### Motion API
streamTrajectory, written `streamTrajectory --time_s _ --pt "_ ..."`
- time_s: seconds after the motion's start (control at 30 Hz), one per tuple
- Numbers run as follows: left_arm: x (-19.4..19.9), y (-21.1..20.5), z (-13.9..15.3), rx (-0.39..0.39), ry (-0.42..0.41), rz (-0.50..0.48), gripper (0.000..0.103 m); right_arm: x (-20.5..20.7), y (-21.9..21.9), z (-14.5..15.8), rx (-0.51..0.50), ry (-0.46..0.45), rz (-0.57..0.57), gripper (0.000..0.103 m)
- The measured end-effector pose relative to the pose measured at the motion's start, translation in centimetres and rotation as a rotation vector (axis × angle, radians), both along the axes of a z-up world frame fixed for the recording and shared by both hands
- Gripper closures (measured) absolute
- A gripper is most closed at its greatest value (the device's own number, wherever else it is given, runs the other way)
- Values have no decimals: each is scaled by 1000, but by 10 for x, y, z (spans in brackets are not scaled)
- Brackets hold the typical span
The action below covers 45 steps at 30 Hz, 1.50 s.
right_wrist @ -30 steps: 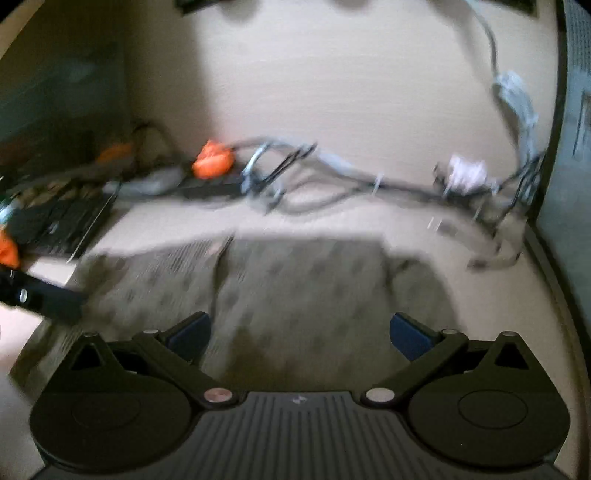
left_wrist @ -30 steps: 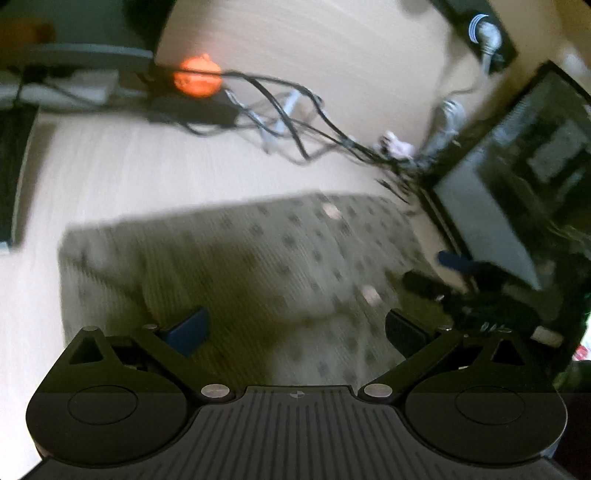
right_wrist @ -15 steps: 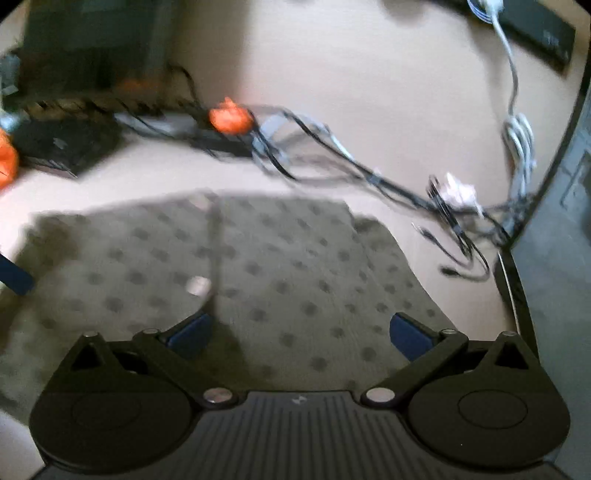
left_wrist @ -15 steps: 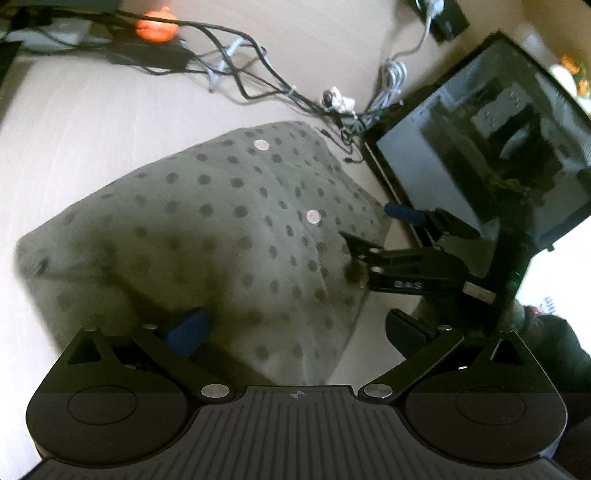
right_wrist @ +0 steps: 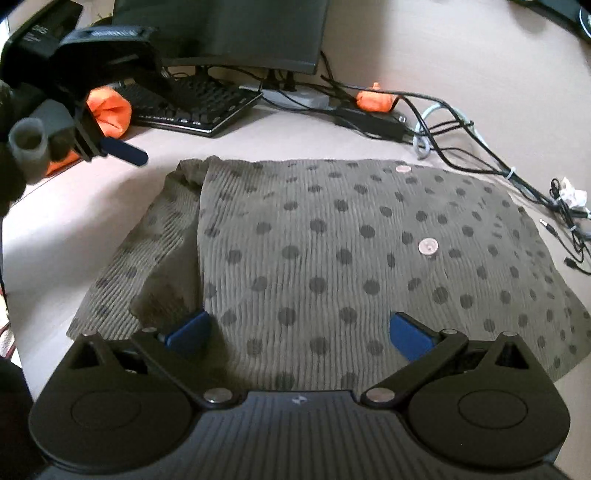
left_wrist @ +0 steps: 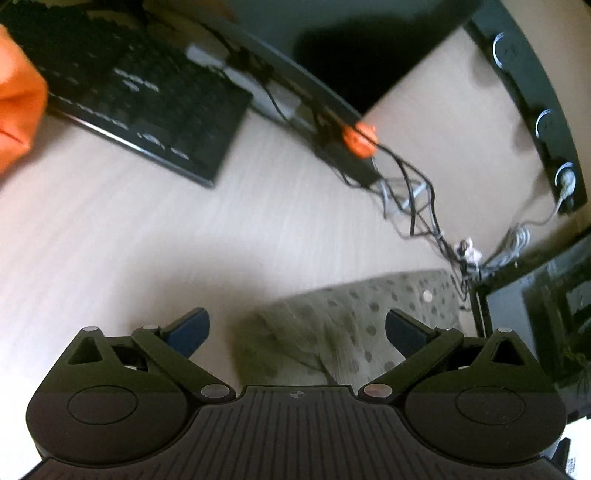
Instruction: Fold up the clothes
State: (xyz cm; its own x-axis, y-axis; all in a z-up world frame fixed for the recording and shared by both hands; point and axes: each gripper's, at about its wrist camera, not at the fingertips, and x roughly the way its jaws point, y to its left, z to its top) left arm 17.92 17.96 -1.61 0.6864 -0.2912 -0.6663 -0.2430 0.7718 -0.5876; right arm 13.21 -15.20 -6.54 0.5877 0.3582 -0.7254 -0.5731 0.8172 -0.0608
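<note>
A folded grey dotted garment (right_wrist: 332, 251) is seen flat on the desk, both the right gripper (right_wrist: 299, 332) and left gripper (left_wrist: 297, 328) spread wide, holding nothing. Nearby cables (right_wrist: 461, 140) could be snagged if fabric is dragged back.

The left wrist view is taken from above the desk (left_wrist: 147, 240), tilted toward the keyboard (left_wrist: 147, 96), with the garment (left_wrist: 351, 325) seen only at its lower edge. The right wrist view is set low and close over the garment (right_wrist: 332, 240), facing the monitor (right_wrist: 221, 33). Keyboard, cables (right_wrist: 443, 122) and garment are shared by both views.
</note>
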Motion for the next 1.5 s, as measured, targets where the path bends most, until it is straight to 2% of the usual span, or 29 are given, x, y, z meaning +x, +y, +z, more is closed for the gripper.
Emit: streamTrajectory --time_s 0.1,0.27,0.33,0.4,0.53,0.6,0.67,0.7,0.8,0.9,1.03,1.07,1.1,1.13,1.23,1.3,1.37,1.43,1.5 --pt "1 -11 9 -17 -36 -45 0 -3 1 0 -13 -7 -3 0" --pt "15 -61 3 -101 -82 -291 0 -1 -6 -2 22 16 -18 0" --pt "23 -75 -9 -77 -27 -302 0 0 -8 -3 11 2 20 0" --pt "25 -78 -26 -94 27 -262 0 4 -15 -3 1 -1 37 0" --pt "13 -74 -33 -164 21 -234 0 15 -31 -5 33 21 37 0" --pt "8 -75 -31 -163 38 -243 0 14 -30 -3 19 18 48 0" --pt "2 -68 -28 -149 60 -210 0 3 -25 4 -10 -9 67 0" --pt "-3 -59 -21 -122 52 -181 0 -6 -24 10 -2 -25 115 0" --pt "-16 -42 1 44 34 -91 0 -29 -18 19 26 -41 232 0" --pt "-23 -40 14 249 31 -23 0 -41 -7 11 25 -18 310 0" --pt "-24 -49 17 297 18 -40 4 -46 4 -2 -14 -31 318 0" --pt "-23 -52 17 305 25 -51 22 -47 5 -3 -20 -38 319 0" --pt "-23 -55 16 314 33 -63 48 -48 7 -3 -25 -44 319 0" --pt "-22 -58 16 322 40 -74 50 -49 8 -3 -31 -51 320 0" --pt "-20 -65 14 337 57 -102 45 -52 14 -5 -58 -89 335 0" --pt "-19 -66 14 336 61 -108 33 -52 17 -6 -61 -99 335 0" --pt "-18 -68 16 344 57 -112 27 -48 20 -6 -61 -119 313 0" --pt "-19 -69 18 352 52 -116 23 -44 19 -3 -34 -135 258 0" --pt "-21 -68 20 357 51 -111 18 -35 13 4 36 -114 195 0"
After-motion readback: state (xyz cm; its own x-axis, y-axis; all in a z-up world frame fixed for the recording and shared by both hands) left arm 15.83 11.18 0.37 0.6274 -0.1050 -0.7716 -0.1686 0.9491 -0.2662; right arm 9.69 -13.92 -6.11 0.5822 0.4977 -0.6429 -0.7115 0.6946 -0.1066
